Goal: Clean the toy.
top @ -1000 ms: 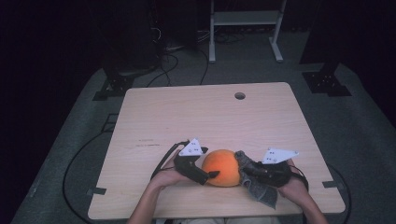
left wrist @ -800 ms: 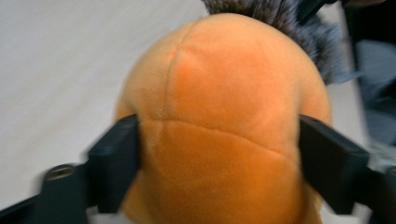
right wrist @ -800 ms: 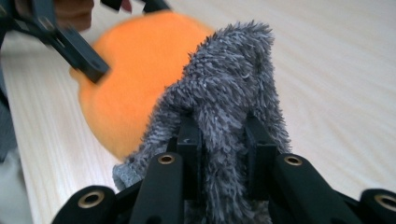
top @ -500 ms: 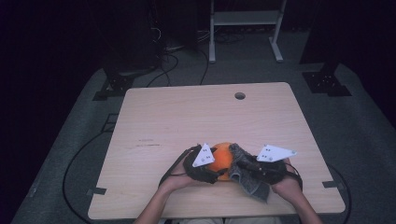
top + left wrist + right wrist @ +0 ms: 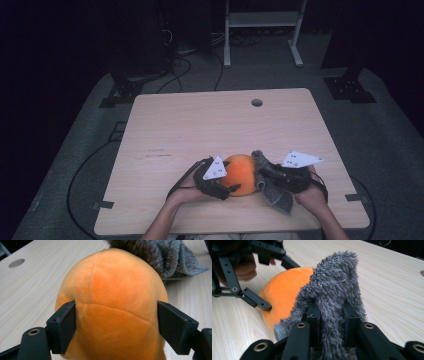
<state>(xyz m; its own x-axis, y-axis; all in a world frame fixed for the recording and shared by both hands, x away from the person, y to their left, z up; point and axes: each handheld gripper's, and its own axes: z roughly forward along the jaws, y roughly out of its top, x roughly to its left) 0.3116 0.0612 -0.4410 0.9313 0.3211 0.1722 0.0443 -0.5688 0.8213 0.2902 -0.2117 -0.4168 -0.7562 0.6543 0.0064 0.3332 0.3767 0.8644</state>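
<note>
High view: your 2 hands sit at the near edge of the desk [image 5: 200, 120], with an orange plush ball [image 5: 242, 172] between them and a grey furry cloth [image 5: 272, 192] on its right side.

Left gripper [image 5: 220, 182]: your jaws straddle the ball from its left. They have just been closing, with the ball between them. In the left gripper view both pads [image 5: 65, 322] press into the plush at its widest part, 1 on each flank, and the fabric dents at the left pad. So the left jaws grip the ball [image 5: 112, 307]. The ball rests on the desk [image 5: 32, 290], and the cloth [image 5: 155, 257] lies just behind it, touching its top edge.

Right gripper [image 5: 272, 172]: your jaws are clamped on a fold of the cloth. In the right gripper view [image 5: 332, 325] the 2 pads stand close together with a ridge of grey pile [image 5: 334, 290] squeezed between them and standing up above them. The cloth leans against the ball [image 5: 284, 295]; the 2 touch.

The right gripper view also shows your left gripper [image 5: 259, 277] farther off, 1 jaw tip pressed on the ball's side, with your fingers [image 5: 247, 267] behind its frame.

A round hole [image 5: 257, 102] lies near the desk's far edge, well apart from the work.
</note>
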